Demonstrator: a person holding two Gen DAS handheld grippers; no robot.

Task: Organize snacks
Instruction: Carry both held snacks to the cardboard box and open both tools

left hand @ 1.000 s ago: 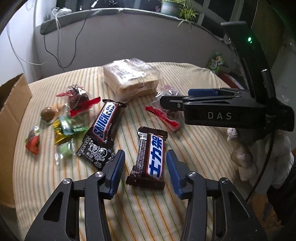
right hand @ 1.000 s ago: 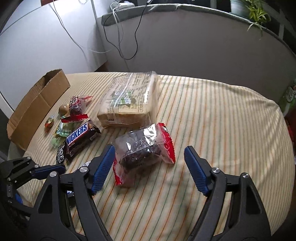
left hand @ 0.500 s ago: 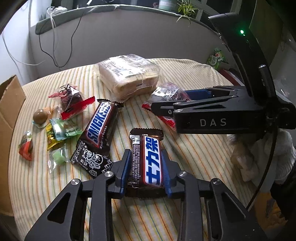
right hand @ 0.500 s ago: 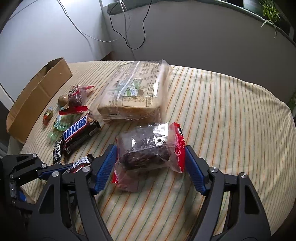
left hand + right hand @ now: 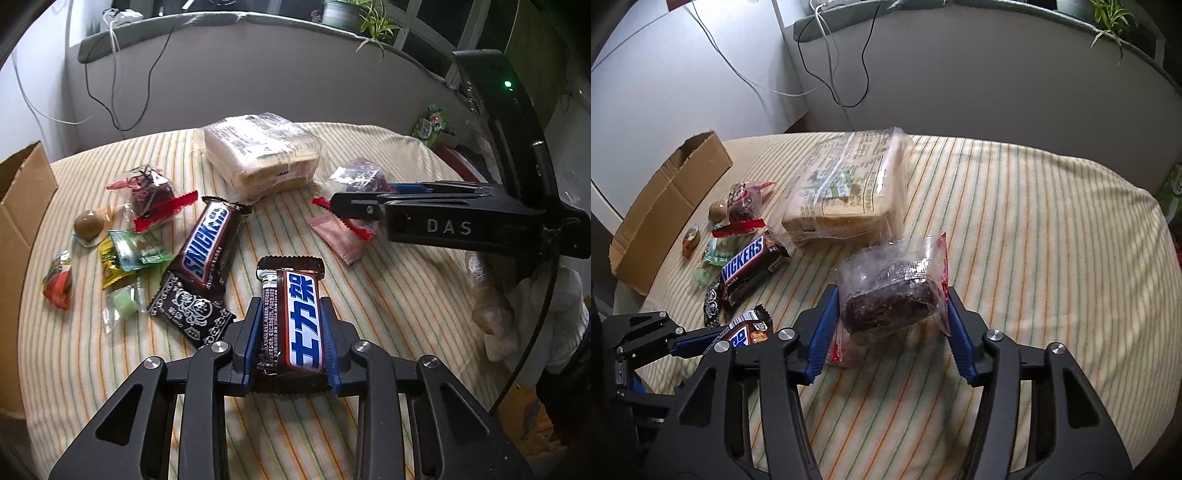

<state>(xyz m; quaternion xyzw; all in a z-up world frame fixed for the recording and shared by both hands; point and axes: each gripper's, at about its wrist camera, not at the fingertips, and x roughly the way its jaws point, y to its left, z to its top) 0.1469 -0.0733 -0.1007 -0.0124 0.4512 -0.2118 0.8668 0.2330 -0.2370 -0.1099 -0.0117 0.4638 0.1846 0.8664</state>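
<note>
We see a round surface (image 5: 369,291) draped in soft cream cloth with thin orange and green stripes, a brown cardboard box (image 5: 665,210) at its edge. Our left hand-held gripper (image 5: 291,332) has just been closing and now clamps its ridged blue pads on the sides of a glossy brown chocolate bar (image 5: 295,317) printed in blue and white. Our right hand-held gripper (image 5: 892,321) has also been closing, its pads pressing the crinkly clear, red-edged packet (image 5: 890,291) holding a dark lumpy cake. Behind lie a boxy clear-wrapped loaf of sliced bread (image 5: 849,195), a shiny Snickers bar (image 5: 210,243), a black patterned sachet (image 5: 192,314) and small foil sweets (image 5: 125,254).
</note>
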